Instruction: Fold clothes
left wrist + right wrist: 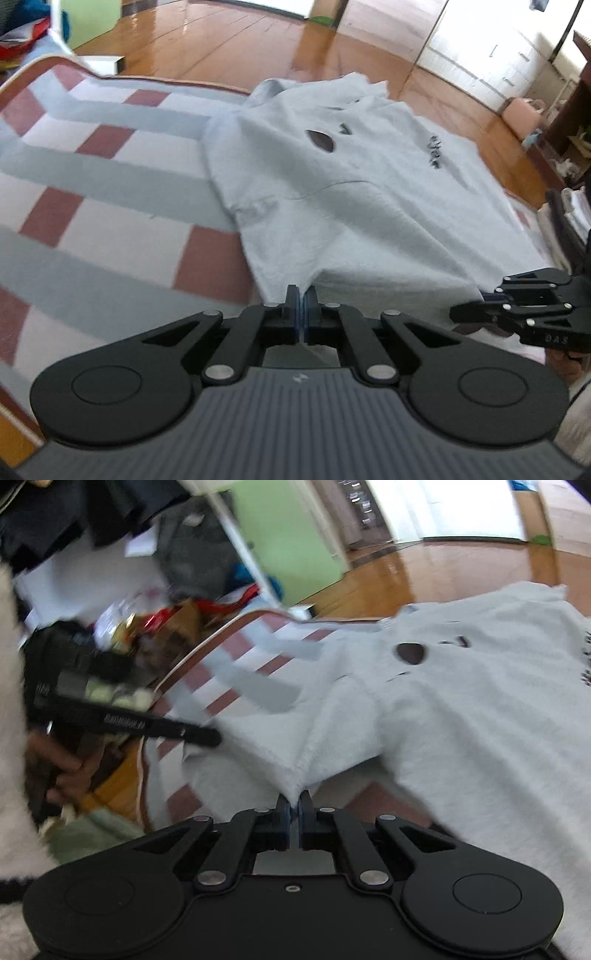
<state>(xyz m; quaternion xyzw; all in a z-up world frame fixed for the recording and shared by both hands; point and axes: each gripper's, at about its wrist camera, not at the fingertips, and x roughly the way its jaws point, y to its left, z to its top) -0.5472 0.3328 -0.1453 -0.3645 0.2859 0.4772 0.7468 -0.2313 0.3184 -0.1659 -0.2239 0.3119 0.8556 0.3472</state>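
Left wrist view shows the left gripper (pixel 303 295) pinched tight on the near edge of a big pale grey fleece hoodie with dark letters (pixel 351 192). Cloth bunches up into a little peak between its blue pads. Right wrist view shows the right gripper (pixel 294 800) clenched on the same edge, a bit further along, with another little peak of cloth. Both hold the hem, I think, so the edge lifts level and can be folded over. Most of the hoodie lies spread flat on a blanket with grey stripes and red squares (pixel 103 192), so it is ready to fold. Past the blanket is a shiny brown wooden floor (pixel 229 40). A messy pile of bags and clothes (pixel 155 602) sits beside the blanket.
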